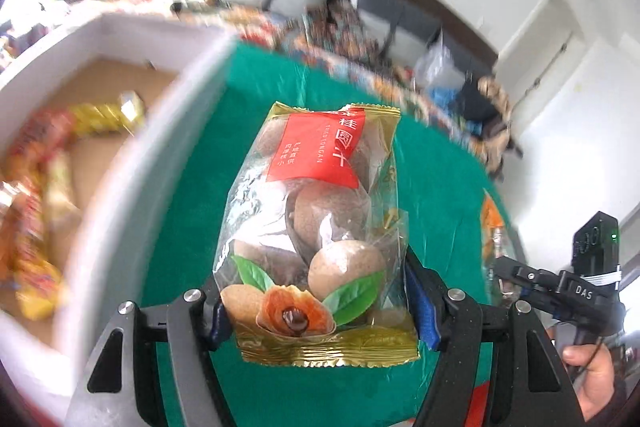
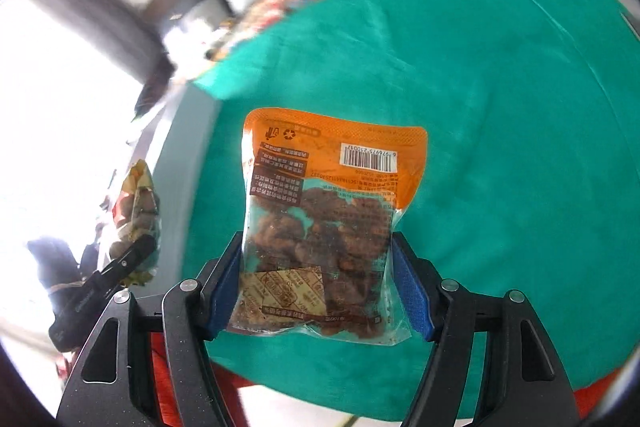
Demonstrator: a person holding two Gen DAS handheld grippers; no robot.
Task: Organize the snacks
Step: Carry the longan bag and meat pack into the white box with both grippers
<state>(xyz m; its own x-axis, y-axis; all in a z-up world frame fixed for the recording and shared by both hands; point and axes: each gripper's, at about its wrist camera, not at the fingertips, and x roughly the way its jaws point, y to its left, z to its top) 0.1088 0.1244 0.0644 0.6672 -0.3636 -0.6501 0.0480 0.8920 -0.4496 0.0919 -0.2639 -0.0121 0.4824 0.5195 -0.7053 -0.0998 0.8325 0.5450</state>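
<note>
The left gripper (image 1: 320, 307) is clamped on a clear packet of dried longans (image 1: 316, 227), its blue pads (image 1: 424, 311) pressing the packet's lower sides; the packet carries a red label and gold sealed ends and is held clear of the green tablecloth (image 1: 256, 131), which lies below and behind it. The right gripper (image 2: 320, 291) is clamped on an orange-topped snack pouch (image 2: 328, 211), pads (image 2: 412, 291) bearing on both lower edges; the pouch shows its back face with barcode, brown pieces visible through the clear window, and a desiccant sachet at the bottom. This pouch is likewise held above the green tablecloth (image 2: 500, 107). A white-walled box (image 1: 132, 27) with a brown cardboard floor stands at the left edge of the tablecloth, touching or just beside it, and holds several yellow and red wrapped snacks (image 1: 36, 211), blurred. In the left wrist view, the right gripper's body and the person's hand (image 1: 596, 379) appear beyond the tablecloth's right side. In the right wrist view, the left gripper and its longan packet (image 2: 138, 219) appear beyond the tablecloth's left edge, against strong backlight.
</note>
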